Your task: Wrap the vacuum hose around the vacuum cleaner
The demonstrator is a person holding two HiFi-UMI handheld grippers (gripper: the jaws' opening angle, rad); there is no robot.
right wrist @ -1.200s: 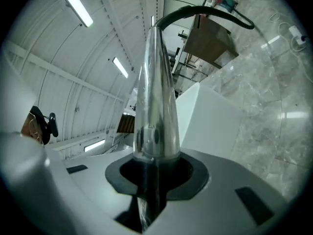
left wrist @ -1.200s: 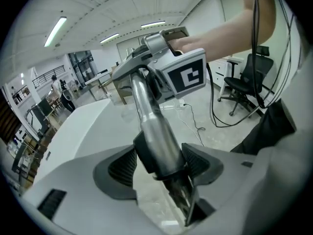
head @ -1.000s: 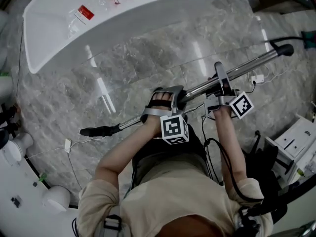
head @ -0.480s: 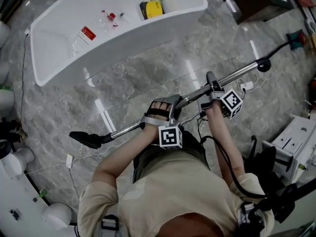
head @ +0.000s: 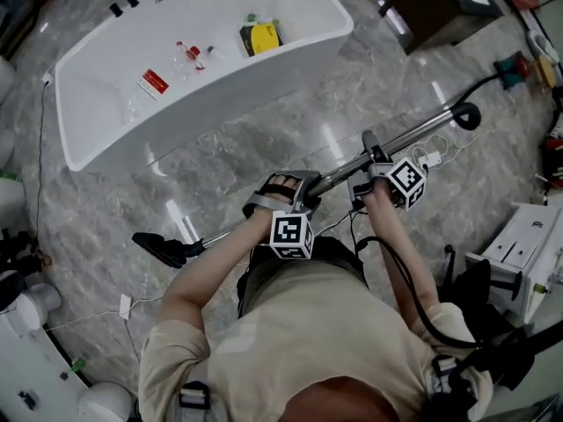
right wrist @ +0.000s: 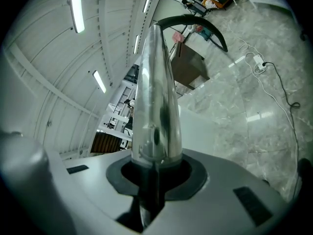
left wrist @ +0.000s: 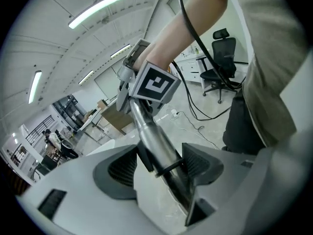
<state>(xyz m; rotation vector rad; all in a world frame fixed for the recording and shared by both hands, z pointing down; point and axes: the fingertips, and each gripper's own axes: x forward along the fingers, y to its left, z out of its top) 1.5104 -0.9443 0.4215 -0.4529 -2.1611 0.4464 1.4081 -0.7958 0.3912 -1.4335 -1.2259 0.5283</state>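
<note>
A long metal vacuum wand [head: 422, 130] slants across the head view, off the marble floor. Its black floor nozzle [head: 163, 249] is at the lower left. A black hose [head: 491, 81] curves away from its upper right end. My left gripper [head: 295, 187] is shut on the wand near the middle. In the left gripper view the wand [left wrist: 151, 131] runs between the ribbed pads [left wrist: 200, 163]. My right gripper [head: 368, 161] grips the wand a little further up. The right gripper view shows the wand [right wrist: 154, 97] rising straight out of the closed jaws, with the hose [right wrist: 195, 26] arcing beyond.
A long white curved counter [head: 97, 139] with small red and yellow items stands ahead. A white power strip with cable [head: 433, 157] lies on the floor by the wand. A dark cabinet [head: 431, 7] is at the top right. A black chair [head: 475, 288] and white furniture stand at the right.
Both grippers have risen with the wand held between them. The left gripper has rolled a little. The wand's handle end now sits closer in, and the nozzle hangs lower left.
</note>
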